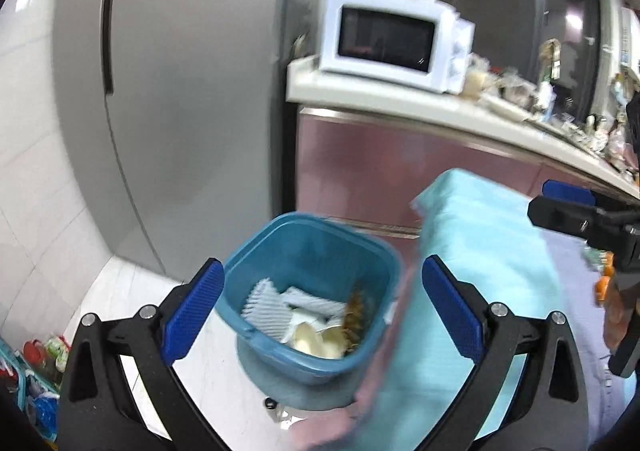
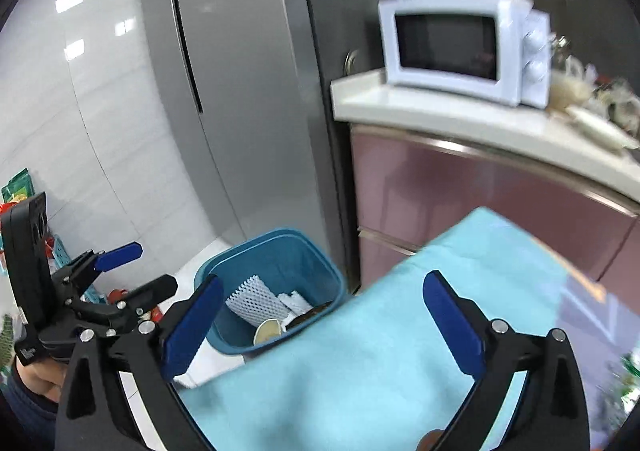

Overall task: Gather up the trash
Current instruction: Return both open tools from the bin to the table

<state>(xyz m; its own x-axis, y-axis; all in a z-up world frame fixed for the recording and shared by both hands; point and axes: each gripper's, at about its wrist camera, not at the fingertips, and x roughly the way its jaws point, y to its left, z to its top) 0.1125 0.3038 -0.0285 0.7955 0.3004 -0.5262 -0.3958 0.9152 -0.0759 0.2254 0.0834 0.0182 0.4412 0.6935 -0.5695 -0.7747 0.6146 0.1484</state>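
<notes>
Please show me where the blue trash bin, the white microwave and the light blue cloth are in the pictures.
blue trash bin (image 1: 276,247): left wrist view, inner back wall.
white microwave (image 2: 444,43): right wrist view, dark door window.
light blue cloth (image 2: 340,363): right wrist view, middle of the flat top.

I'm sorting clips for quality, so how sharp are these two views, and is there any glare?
Left wrist view: motion smear on the white microwave and cluttered counter; blue plastic bin fairly sharp. Right wrist view: microwave soft. Both: ceiling-light glare on the grey fridge, fisheye bending.

Black tools with ribbed blue pads, silver screws, dark blue sleeve
</notes>
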